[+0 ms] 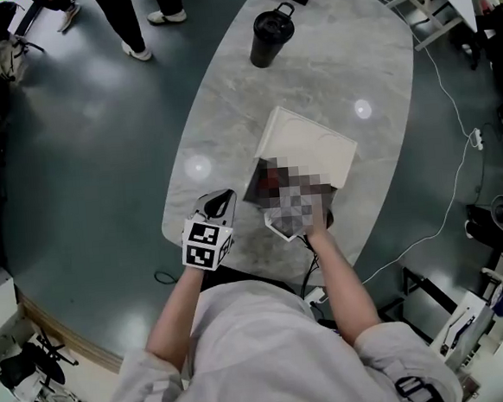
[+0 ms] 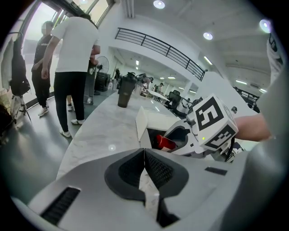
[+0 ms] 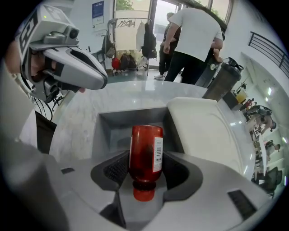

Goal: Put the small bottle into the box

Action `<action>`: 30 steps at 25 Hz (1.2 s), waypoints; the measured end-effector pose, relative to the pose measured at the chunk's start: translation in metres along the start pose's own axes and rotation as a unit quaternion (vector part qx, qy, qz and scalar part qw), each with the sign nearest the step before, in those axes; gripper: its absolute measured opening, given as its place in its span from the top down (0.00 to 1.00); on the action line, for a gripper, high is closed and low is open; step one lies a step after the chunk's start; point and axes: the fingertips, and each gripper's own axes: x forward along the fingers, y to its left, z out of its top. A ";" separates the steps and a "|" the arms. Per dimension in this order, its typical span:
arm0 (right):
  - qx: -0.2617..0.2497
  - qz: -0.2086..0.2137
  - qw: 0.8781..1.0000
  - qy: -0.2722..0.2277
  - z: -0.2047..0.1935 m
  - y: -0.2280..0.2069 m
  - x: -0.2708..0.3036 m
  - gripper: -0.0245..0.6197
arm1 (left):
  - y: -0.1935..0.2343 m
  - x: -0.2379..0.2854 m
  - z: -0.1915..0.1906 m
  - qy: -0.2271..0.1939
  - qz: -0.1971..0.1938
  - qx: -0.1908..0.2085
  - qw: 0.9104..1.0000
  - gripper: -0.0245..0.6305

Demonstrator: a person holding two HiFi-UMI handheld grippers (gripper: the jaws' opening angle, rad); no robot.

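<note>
A small red bottle [image 3: 145, 151] with a white label and red cap is clamped between the jaws of my right gripper [image 3: 145, 170], cap toward the camera. It hangs over the open grey box [image 3: 118, 122], whose white lid [image 3: 203, 131] lies folded back to the right. In the head view the box [image 1: 257, 187] sits mid-table, and a mosaic patch hides most of the right gripper. My left gripper [image 1: 221, 201] hovers just left of the box, jaws shut [image 2: 144, 168] with nothing between them. From the left gripper view the bottle [image 2: 165, 142] shows at the box mouth.
A black tumbler [image 1: 271, 36] stands at the far end of the marble table [image 1: 371, 74]. People [image 3: 194, 36] stand on the floor beyond that end. The table's near rim is close under my arms, and a cable [image 1: 448, 215] trails on the floor at right.
</note>
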 end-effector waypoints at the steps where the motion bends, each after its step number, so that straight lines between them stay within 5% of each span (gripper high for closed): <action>1: -0.002 -0.001 1.000 0.002 -0.001 0.000 0.001 0.60 | -0.001 -0.001 0.000 -0.001 0.000 0.000 1.000 0.93; 13: -0.003 -0.016 1.000 -0.014 0.000 0.000 -0.007 0.58 | -0.014 -0.018 -0.008 -0.002 0.010 0.000 1.000 0.93; 21: 0.040 -0.042 0.993 -0.103 0.010 0.008 -0.059 0.59 | -0.032 -0.033 -0.003 -0.021 0.017 -0.004 1.000 0.93; 30: 0.082 -0.082 0.980 -0.163 -0.015 0.033 -0.118 0.86 | -0.078 -0.047 -0.001 -0.039 0.012 0.011 0.999 0.93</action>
